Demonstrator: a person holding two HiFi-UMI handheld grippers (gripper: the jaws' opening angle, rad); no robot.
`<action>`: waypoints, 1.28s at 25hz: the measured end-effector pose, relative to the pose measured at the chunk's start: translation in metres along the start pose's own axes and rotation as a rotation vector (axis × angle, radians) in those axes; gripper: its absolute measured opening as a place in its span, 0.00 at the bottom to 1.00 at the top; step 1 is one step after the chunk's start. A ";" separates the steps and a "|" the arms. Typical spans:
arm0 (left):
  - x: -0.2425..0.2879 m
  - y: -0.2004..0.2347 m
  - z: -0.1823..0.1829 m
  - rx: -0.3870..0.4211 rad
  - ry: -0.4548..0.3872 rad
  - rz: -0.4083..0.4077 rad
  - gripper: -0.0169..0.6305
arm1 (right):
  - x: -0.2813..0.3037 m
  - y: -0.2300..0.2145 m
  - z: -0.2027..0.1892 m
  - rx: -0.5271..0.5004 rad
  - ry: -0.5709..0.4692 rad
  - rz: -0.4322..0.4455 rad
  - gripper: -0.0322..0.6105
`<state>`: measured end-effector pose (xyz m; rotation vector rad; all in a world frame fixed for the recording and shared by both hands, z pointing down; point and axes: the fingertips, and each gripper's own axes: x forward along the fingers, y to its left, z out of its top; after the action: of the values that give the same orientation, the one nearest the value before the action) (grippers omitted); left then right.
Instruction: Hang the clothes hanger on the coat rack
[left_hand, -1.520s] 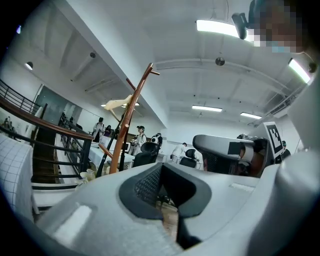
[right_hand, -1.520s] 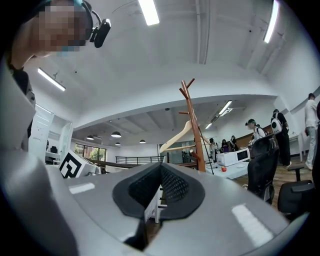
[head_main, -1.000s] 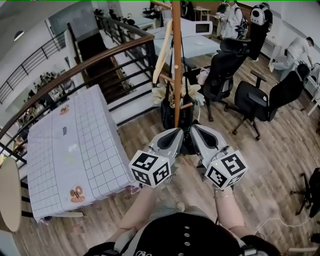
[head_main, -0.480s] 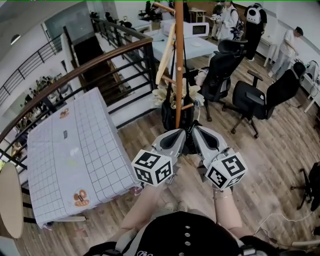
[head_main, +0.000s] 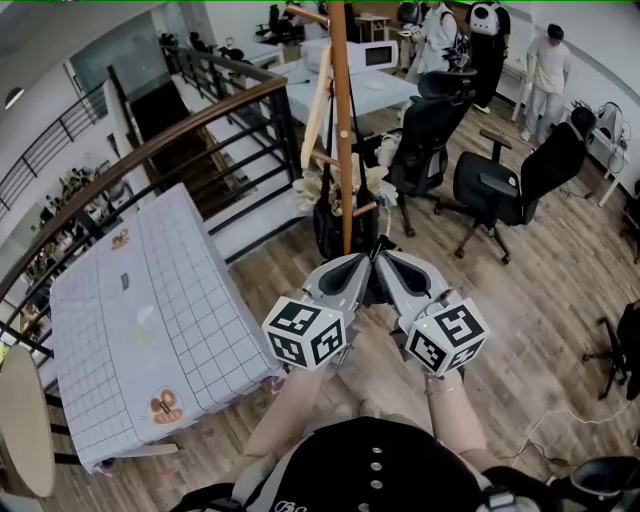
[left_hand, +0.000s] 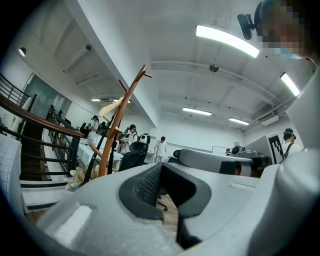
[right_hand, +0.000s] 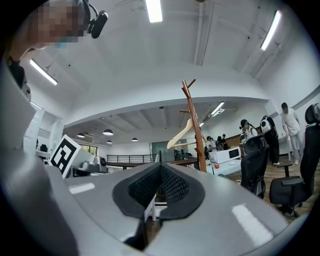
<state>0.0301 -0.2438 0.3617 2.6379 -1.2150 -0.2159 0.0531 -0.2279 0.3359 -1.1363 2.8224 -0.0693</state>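
Since both grippers are empty with their jaws pressed together, nothing can be dropped; the risk lies in an accidental knock. The left gripper (head_main: 355, 268) and right gripper (head_main: 385, 264) are held side by side close in front of the person, tips almost meeting. In the head view the coat rack (head_main: 343, 150) rises just beyond them. A careless push forward could strike the pole or the black bag (head_main: 335, 232) hanging low on it. That would rock the rack and, I judge, could shake loose whatever sits on its pegs. Reaching for the hanger with the jaws together would only shove it sideways off its peg.

The clothes hanger (head_main: 318, 100) appears to be on the rack already, high up on the left side of the pole in the head view. It is pale bare wood with curved shoulders and a straight crossbar, and no garment is on it. It hangs tilted, with one shoulder dropping along the pole. Its hook is too small to show how firmly it sits. Office chairs (head_main: 500, 185) stand farther off.
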 end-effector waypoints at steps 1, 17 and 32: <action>0.000 0.000 0.000 0.000 0.001 0.000 0.02 | 0.000 0.000 -0.001 -0.001 0.006 -0.001 0.05; 0.000 0.015 -0.007 -0.014 0.023 0.021 0.02 | 0.009 -0.003 -0.012 0.003 0.043 0.006 0.05; 0.014 0.014 -0.011 -0.023 0.029 -0.002 0.02 | 0.015 -0.019 -0.012 0.003 0.041 -0.002 0.05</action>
<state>0.0314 -0.2615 0.3758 2.6131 -1.1939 -0.1903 0.0540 -0.2519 0.3485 -1.1505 2.8551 -0.0984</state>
